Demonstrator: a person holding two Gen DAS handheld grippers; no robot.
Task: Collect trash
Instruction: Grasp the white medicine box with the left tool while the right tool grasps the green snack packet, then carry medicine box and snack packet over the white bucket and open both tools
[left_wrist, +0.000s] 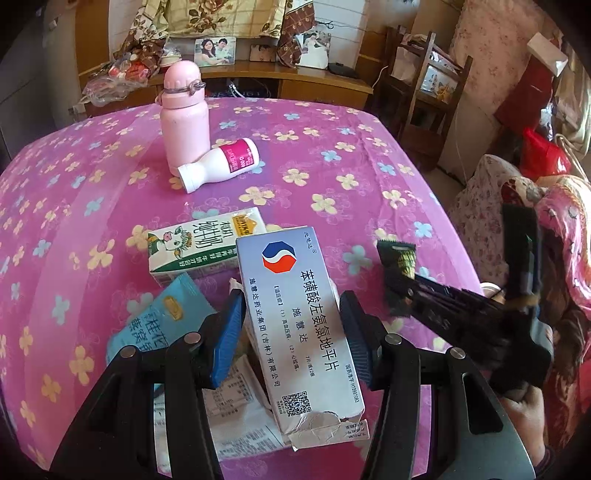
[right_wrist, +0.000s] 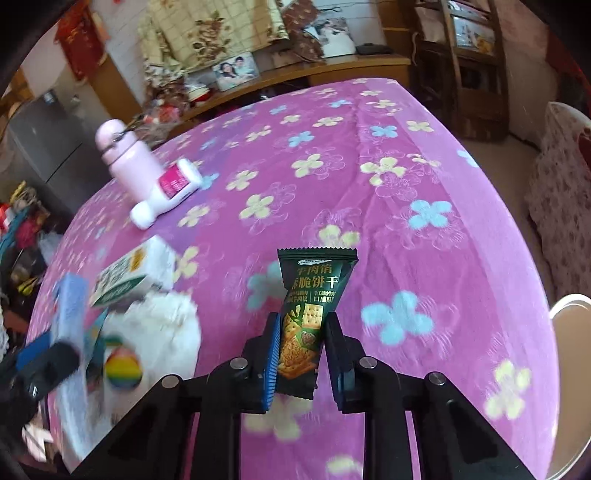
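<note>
On the tabletop (left_wrist: 314, 122) with its pink flowered cloth we are counting two bottles: one pink flask (left_wrist: 184, 118) standing upright and one white bottle with a magenta label (left_wrist: 218, 166) lying on its side, touching the flask's base. Nearer to us are lying one milk carton (left_wrist: 203, 247), one blue snack packet (left_wrist: 162, 317) and printed paper slips (left_wrist: 236, 402) under our left gripper (left_wrist: 291, 332).

That left gripper is holding one white medicine box (left_wrist: 299, 339) between its blue pads, the box lifted above the pile and tilted. Our right gripper (right_wrist: 301, 350) is clenched on one dark green cracker packet (right_wrist: 310, 306), raised over the cloth well to the right of the pile.

Our left wrist view is showing the box's printed face and torn near end, and the right gripper from the side. Our right wrist view is showing the packet's front, a crumpled white tissue (right_wrist: 162, 332) beside the carton, and a round pale rim (right_wrist: 572, 306) at the tabletop's right edge; the left gripper is only a blur there.
</note>
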